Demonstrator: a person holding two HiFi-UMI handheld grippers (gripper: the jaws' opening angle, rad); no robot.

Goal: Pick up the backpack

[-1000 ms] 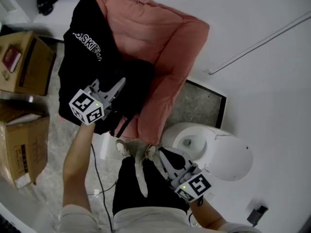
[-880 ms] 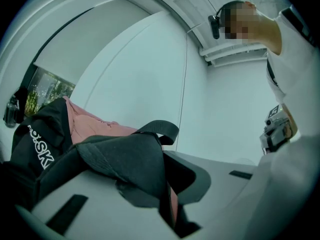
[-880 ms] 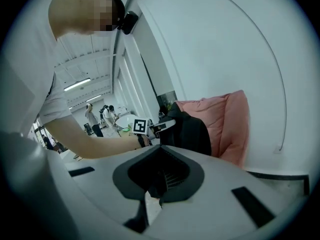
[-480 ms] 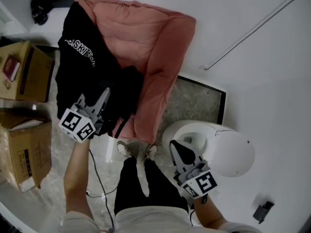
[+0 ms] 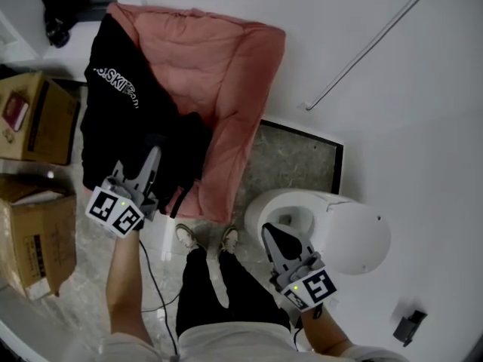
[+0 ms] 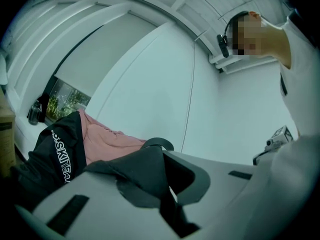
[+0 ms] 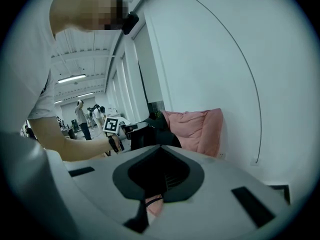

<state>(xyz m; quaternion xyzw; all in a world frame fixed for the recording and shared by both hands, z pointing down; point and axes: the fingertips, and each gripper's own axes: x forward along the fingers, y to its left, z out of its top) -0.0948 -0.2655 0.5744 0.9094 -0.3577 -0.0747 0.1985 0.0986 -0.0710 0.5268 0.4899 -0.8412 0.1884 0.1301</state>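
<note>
Left tongs (image 5: 155, 153) drawn back, clamped on backpack (image 5: 121, 130) fabric, which part unclear, right tongs (image 5: 272, 232) closed, empty

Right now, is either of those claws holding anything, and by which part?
The left gripper is shut on the black backpack, pinching a fold of its fabric just below the carry loop. The right gripper holds nothing.
</note>
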